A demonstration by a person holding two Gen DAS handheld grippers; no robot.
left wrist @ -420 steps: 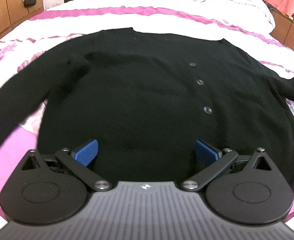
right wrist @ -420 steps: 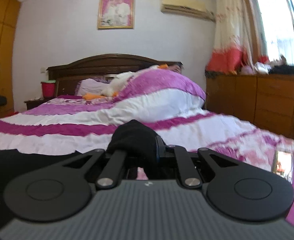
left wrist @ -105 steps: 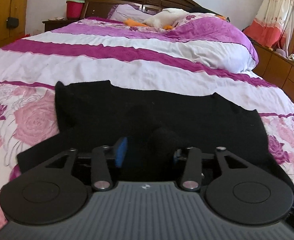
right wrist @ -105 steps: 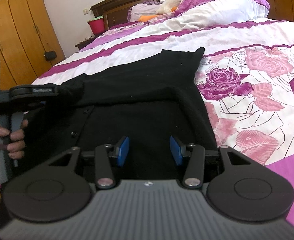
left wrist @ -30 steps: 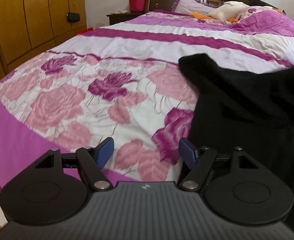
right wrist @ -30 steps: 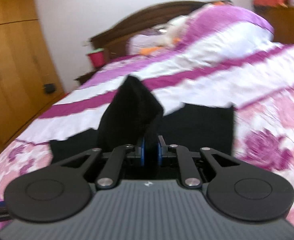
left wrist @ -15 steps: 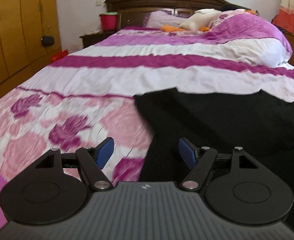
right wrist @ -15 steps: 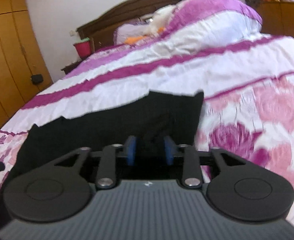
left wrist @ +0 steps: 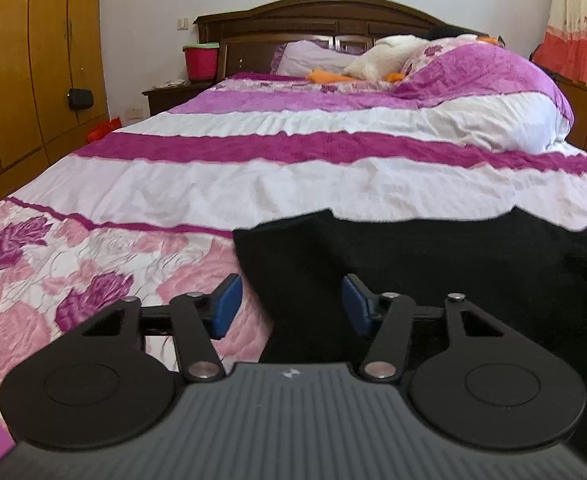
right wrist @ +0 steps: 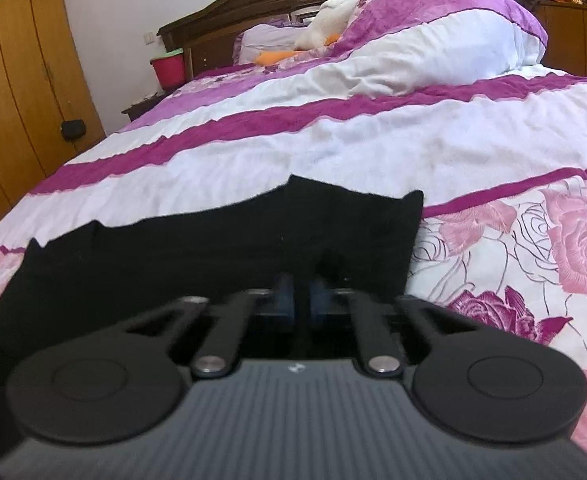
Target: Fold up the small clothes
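A black cardigan (left wrist: 433,264) lies folded flat across the near part of the bed, its far edge straight with small points at the corners. In the left wrist view my left gripper (left wrist: 289,304) sits at the garment's left edge. Its blue pads (left wrist: 225,304) stand apart and are closing, with the edge of the cloth between them but not pinched. In the right wrist view the cardigan (right wrist: 213,248) fills the lower left, and my right gripper (right wrist: 301,300) is shut on a thin ridge of its cloth near the right edge.
The bed has a pink rose, white and magenta quilt (left wrist: 253,176). A heap of bedding and a white plush toy (right wrist: 433,40) lie by the dark headboard (left wrist: 313,16). A red bucket (left wrist: 200,62) stands on the nightstand, and wooden wardrobes (left wrist: 21,60) line the left wall.
The left gripper swung from the floral quilt to the cardigan's left edge and its jaws narrowed. The right gripper let go of the raised fold, sank, and shut again on the flat cloth.
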